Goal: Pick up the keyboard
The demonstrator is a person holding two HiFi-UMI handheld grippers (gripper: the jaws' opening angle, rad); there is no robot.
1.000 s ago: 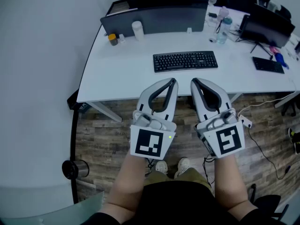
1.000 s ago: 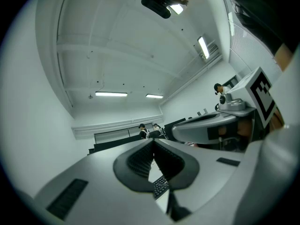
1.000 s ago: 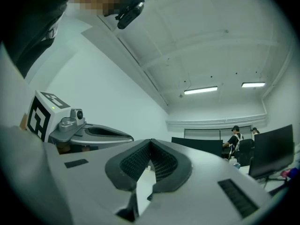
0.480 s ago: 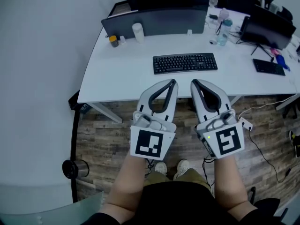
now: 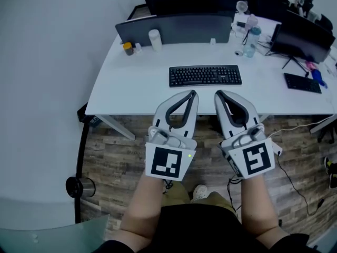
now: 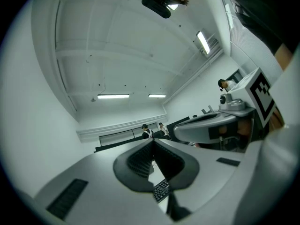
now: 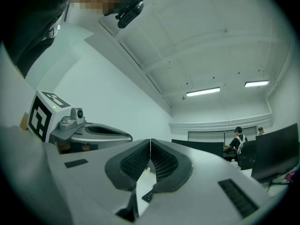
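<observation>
A black keyboard (image 5: 205, 75) lies flat on the white desk (image 5: 131, 86), a little back from its front edge. My left gripper (image 5: 195, 93) and right gripper (image 5: 217, 93) hover side by side just short of the desk's front edge, both pointing at the keyboard and well apart from it. Both are shut with nothing between the pads. In the left gripper view a corner of the keyboard (image 6: 161, 190) shows below the closed jaws; in the right gripper view a sliver of the keyboard (image 7: 147, 196) shows the same way.
A grey partition (image 5: 174, 28) runs along the desk's back edge, with a white cup (image 5: 155, 38) and a small jar (image 5: 127, 48) before it. Bottles (image 5: 251, 38), a monitor (image 5: 303, 38) and a second keyboard (image 5: 302, 83) sit at right. Cables (image 5: 295, 167) trail on the wood floor.
The desk and keyboard have slid slightly nearer and lower in the head view as I step forward. Both grippers keep their pose, side by side and shut.
</observation>
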